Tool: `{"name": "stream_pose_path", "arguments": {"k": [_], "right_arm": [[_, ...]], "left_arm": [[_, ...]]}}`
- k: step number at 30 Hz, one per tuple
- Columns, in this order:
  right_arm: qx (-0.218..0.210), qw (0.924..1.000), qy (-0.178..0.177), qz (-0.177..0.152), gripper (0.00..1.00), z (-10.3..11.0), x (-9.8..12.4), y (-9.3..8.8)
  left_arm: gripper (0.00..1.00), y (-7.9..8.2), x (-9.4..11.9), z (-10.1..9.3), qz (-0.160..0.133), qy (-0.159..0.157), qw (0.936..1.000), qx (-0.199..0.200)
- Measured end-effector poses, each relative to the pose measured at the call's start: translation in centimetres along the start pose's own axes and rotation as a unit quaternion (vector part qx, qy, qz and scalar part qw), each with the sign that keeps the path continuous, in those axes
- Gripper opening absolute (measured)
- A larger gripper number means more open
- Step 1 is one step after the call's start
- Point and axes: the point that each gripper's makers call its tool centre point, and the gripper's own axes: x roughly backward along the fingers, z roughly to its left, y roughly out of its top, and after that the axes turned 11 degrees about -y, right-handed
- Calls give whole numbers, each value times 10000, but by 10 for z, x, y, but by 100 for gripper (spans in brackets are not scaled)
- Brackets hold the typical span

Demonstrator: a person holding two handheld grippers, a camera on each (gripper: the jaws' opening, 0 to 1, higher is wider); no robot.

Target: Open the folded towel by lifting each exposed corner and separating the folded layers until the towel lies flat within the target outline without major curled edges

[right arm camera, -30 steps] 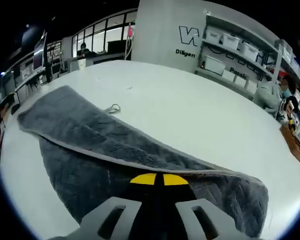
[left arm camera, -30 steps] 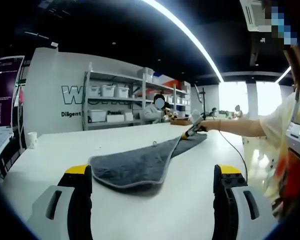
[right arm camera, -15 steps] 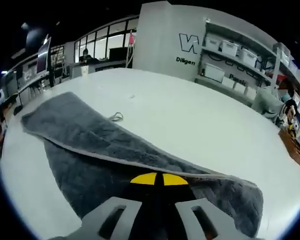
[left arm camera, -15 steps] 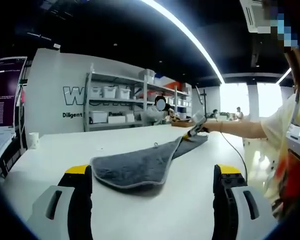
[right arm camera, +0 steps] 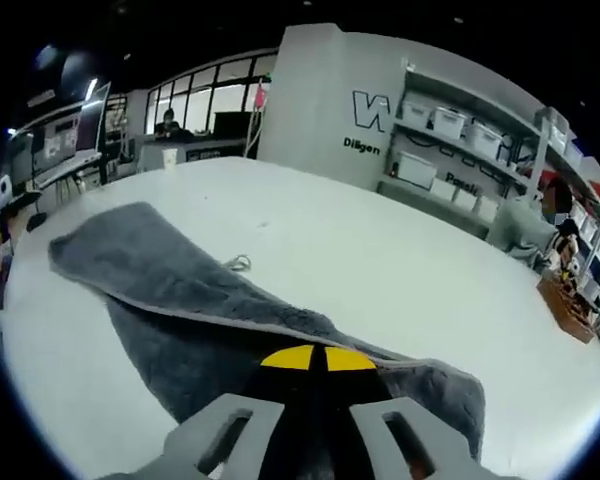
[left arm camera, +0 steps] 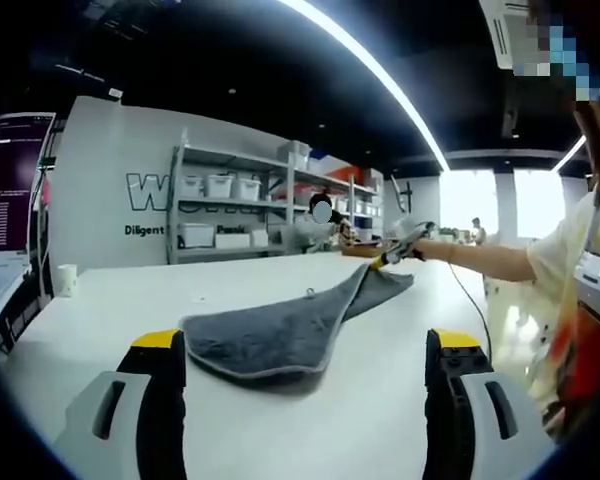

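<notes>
Shelving (left arm camera: 230, 205) and a seated person (left arm camera: 315, 225) stand beyond the towel (left arm camera: 280, 335).

One grey towel (left arm camera: 280, 335) lies on one white table (left arm camera: 130, 300), with two grippers, left (left arm camera: 300, 400) and right (right arm camera: 318, 358), and one paper cup (left arm camera: 65, 279).

Shelving (left arm camera: 235, 205), ceiling light strip (left arm camera: 380, 75)
</notes>
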Motion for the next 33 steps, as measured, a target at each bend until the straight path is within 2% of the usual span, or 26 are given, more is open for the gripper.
{"name": "stream_pose_path", "arguments": {"k": [3,5,10,15,23,28,33], "right_arm": [[-30,9999,-15,-112,0,5,15,-2],[-29,9999,-37,-153,0,3,15,0],[-6,9995,-160,-273,0,7,38,-2],[491,9971,-463,-351,0,4,47,-1],[953,9905,-758,-635,0,25,77,-6],[851,9899,-818,-789,0,39,97,-16],[746,9915,-770,-740,0,53,111,-38]], "left_arm": [[97,2,1,-1,-43,-9,10000,12],[96,5,0,-2,-110,-32,9999,53],[96,3,0,-4,-55,-30,10000,7],[96,3,-1,-5,-51,-52,10000,15],[96,3,-4,-10,-40,-136,9999,15],[95,7,-5,-13,-83,-171,9998,-15],[95,11,-6,-19,-76,-239,9996,-93]]}}
